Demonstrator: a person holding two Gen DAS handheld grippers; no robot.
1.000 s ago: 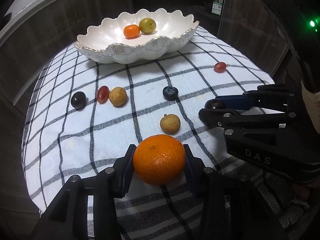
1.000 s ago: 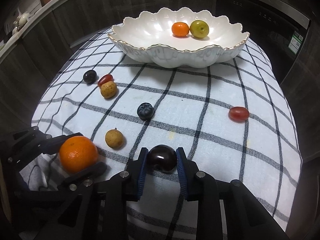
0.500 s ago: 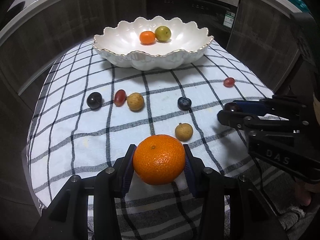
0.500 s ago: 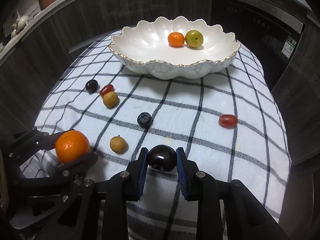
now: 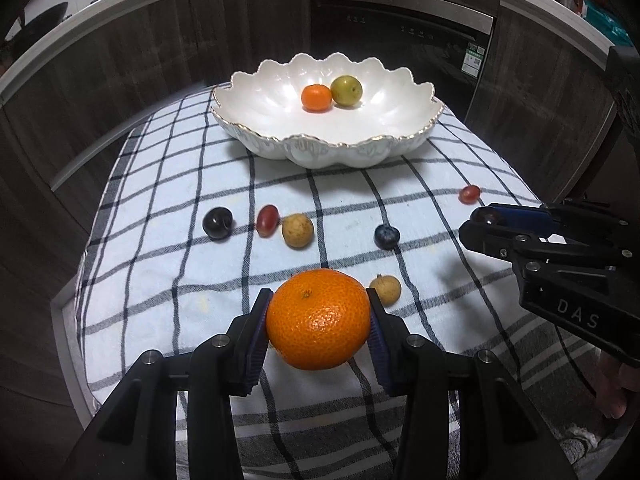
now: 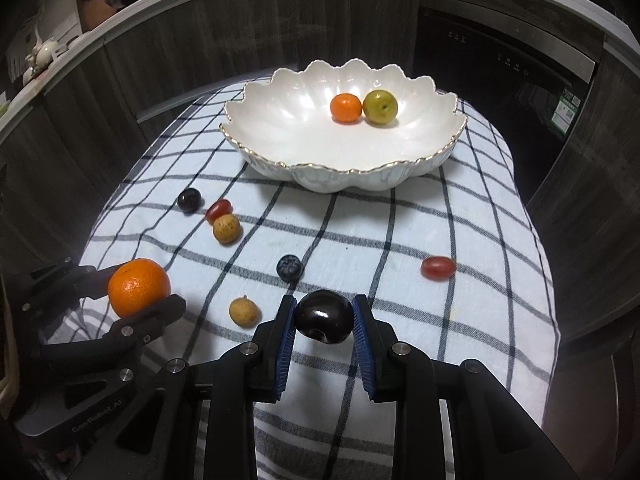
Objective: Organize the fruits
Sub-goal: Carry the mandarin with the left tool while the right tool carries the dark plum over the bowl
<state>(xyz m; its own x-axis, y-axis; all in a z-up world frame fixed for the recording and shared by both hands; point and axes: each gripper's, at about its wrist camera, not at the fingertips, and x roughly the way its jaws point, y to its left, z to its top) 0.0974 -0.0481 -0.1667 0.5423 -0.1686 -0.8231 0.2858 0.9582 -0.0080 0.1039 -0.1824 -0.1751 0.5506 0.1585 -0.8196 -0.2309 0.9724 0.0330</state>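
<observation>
My left gripper (image 5: pixel 318 322) clamps a big round orange mandarin (image 5: pixel 318 320) at lower centre; my right gripper (image 6: pixel 323 322) pinches a glossy dark plum (image 6: pixel 323 317). Upper centre sits the scalloped white porcelain bowl (image 6: pixel 280 160); a blueberry (image 6: pixel 289 267) and tan longan (image 6: pixel 243 311) lie between on the checked cloth (image 6: pixel 400 240).

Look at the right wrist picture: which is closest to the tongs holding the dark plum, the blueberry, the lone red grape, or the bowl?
1. Blueberry, just ahead of the right tongs, slightly left.
2. Lone red grape, off to the right.
3. Bowl, at the cloth's far end.
</observation>
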